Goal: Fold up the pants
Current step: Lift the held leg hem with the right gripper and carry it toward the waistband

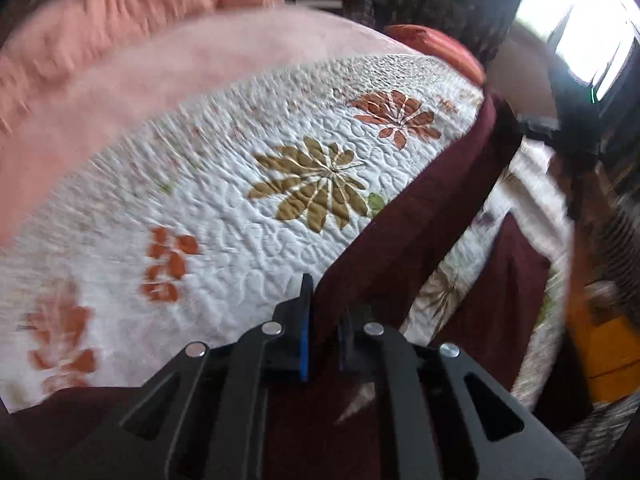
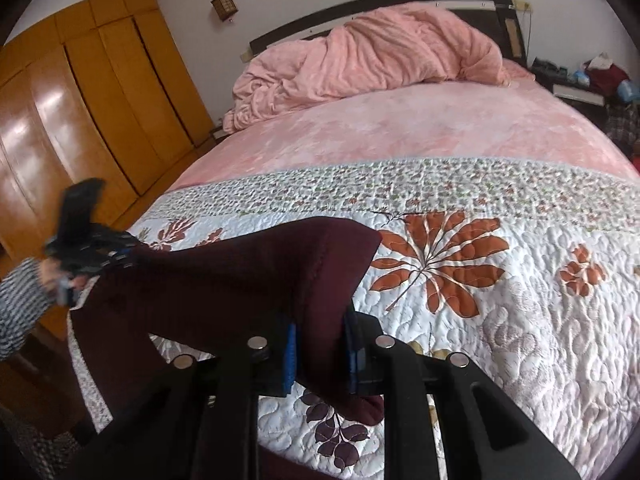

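Observation:
The dark maroon pants (image 2: 224, 280) are held up over the quilted floral bedspread (image 2: 500, 320), stretched between both grippers. My right gripper (image 2: 322, 354) is shut on one end of the pants, whose corner sticks up above its blue pads. My left gripper (image 1: 324, 316) is shut on the other end of the pants (image 1: 420, 208), which run up and right as a taut band. The left gripper also shows in the right wrist view (image 2: 80, 252) at the far left, with a hand in a striped sleeve.
A rumpled pink duvet (image 2: 372, 56) lies by the dark headboard, on a pink sheet (image 2: 400, 128). Wooden wardrobes (image 2: 80, 100) stand to the left of the bed. A cluttered nightstand (image 2: 584, 84) is at the right. An orange pillow (image 1: 440, 48) lies near a bright window.

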`<state>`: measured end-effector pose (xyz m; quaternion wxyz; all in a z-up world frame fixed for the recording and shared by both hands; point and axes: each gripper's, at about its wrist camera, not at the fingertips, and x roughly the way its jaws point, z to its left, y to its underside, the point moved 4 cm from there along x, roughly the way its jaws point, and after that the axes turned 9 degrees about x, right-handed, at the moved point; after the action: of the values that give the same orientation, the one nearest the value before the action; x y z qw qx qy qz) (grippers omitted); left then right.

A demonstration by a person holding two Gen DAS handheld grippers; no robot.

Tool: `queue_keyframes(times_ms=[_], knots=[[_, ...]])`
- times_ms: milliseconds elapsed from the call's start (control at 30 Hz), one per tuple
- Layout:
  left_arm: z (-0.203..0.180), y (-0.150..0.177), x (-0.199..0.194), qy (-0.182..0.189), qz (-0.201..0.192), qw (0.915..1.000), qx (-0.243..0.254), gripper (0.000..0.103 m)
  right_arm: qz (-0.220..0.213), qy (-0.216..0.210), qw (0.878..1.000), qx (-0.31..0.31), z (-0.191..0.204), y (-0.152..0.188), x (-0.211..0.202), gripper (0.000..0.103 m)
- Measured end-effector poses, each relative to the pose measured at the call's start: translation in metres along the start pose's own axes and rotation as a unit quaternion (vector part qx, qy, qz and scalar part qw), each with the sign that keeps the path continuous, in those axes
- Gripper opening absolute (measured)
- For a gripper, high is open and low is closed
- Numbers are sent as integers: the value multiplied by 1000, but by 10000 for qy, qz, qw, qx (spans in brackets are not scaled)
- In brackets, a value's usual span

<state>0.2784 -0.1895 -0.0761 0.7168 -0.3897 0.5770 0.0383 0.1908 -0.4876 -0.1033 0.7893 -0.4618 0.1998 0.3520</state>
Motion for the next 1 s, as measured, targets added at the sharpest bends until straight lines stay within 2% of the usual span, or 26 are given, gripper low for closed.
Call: queue_keyframes(times_ms=[67,167,300,433,500,567,667,733,767,833,900,1000], knots=[[-27,11,-19,-601,-1,9980,189,9,-126,59,9999,-54,5,8,-6,20],[-55,31,-33,-1006,18,9942,391,10,-206,279,9990,-274,10,26,-13,22],[-89,61,-30,-1505,-7,9874,487,10,-45,399,9983,-421,10,63,-20,24],[-111,86,-25,-1719,-36,9833,594,11,106,512,9977,-427,4,96,-26,30],[-121,100,-23,-1618,2,9857,470,11,141,564,9979,-268,-3,112,-33,42],[-129,113,-16,-1533,91,9870,477,12,159,468,9988,-67,-5,125,-43,44],[-146,134,-6,-1652,258,9832,736,15,279,403,9984,270,-10,143,-56,48],[-153,143,-1,-1659,304,9831,708,17,472,467,9963,537,-12,155,-63,63],[-156,146,1,-1653,301,9835,670,20,552,485,9943,775,-15,162,-69,66],[-159,150,7,-1692,296,9833,601,22,611,218,9901,1247,-18,174,-79,73],[-162,154,13,-1730,290,9832,502,24,682,-329,9792,1880,-21,187,-90,78],[-161,154,18,-1783,247,9830,351,25,634,-988,9625,2444,-17,196,-99,80]])
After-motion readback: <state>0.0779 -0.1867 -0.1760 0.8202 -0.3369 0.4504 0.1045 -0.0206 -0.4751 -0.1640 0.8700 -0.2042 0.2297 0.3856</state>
